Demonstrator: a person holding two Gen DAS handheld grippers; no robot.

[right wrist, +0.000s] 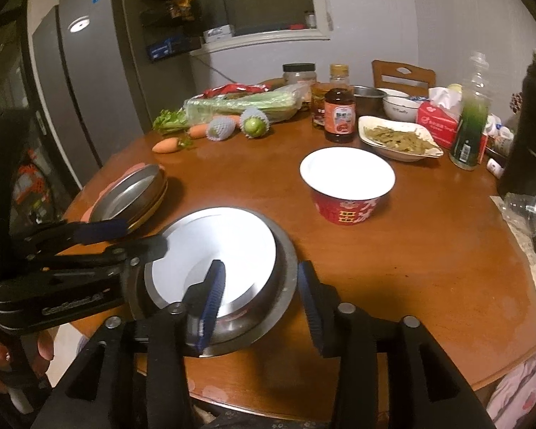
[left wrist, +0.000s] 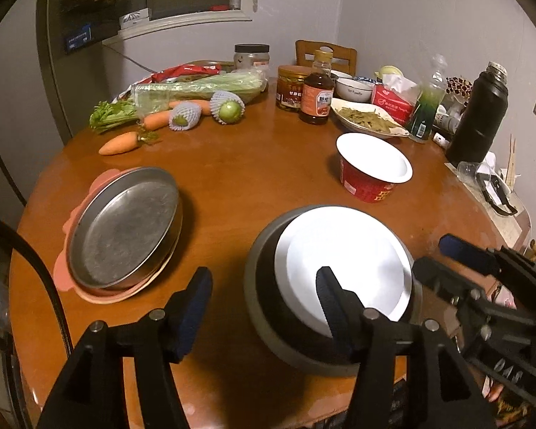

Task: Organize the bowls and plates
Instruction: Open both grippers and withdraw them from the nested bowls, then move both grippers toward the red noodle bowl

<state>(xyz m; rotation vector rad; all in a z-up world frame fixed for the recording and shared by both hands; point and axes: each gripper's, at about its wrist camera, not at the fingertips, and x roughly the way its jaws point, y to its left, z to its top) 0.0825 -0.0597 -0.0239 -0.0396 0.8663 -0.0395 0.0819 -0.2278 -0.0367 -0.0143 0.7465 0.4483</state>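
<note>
Left wrist view: my left gripper (left wrist: 264, 307) has its jaws apart over the near rim of the white bowl (left wrist: 343, 264) nested in the steel bowl (left wrist: 264, 286), low centre. Right gripper (right wrist: 261, 307) likewise straddles that rim, jaws apart. Further up the bench (right wrist: 411, 250), centre-right, stands the red bowl (right wrist: 346, 187); the steel plate (left wrist: 125, 225) sits at left.

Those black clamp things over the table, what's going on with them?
A person is tidying dishes with a hand-held gripper in each hand. Both hang open around a white bowl that sits nested inside a steel bowl at the table's near edge. The right gripper straddles the stack's rim on its side; the left gripper has one finger over the white bowl, and neither is clamped. A steel pan rests on a pink plate, and a red-and-white bowl stands alone further back.
</note>
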